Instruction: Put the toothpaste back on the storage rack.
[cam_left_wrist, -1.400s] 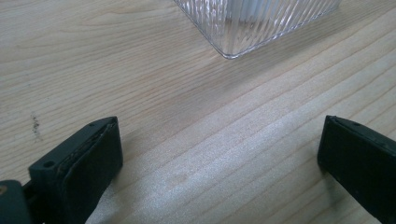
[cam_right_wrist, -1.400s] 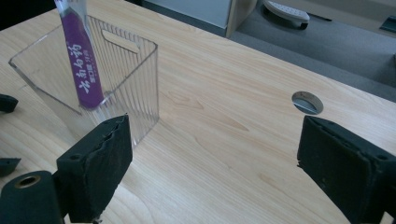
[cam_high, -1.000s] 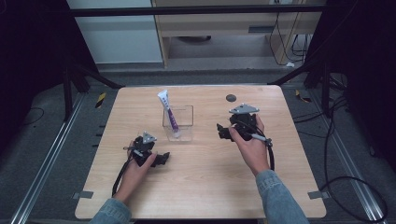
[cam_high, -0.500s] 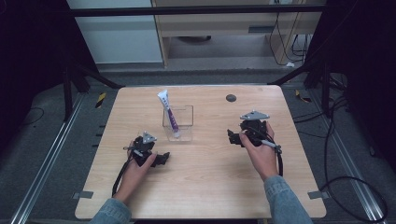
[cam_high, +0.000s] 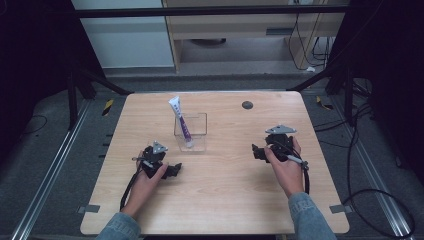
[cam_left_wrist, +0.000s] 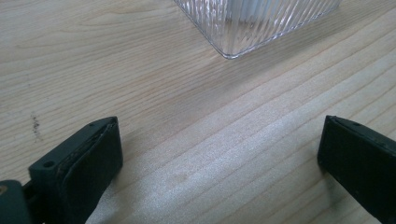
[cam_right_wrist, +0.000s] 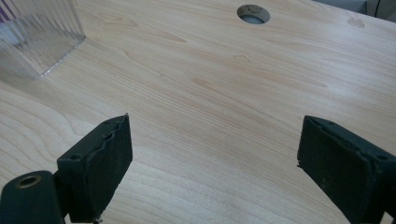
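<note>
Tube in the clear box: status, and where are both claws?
Left claw open, empty, resting near the clear box. Right claw open, empty, off to the side. Tube leaning upright in the box, untouched. Nothing between claws and box.

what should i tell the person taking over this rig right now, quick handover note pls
Left gripper: open, empty, low over the table, near the container's front left corner.
Right gripper: open, empty, to the container's right.
Clear ribbed container: upright mid-table, with the white and purple tube standing in it, leaning, its top above the rim.
Done: tube sits in the container.
Left: nothing seems pending; neither gripper holds anything.
</note>
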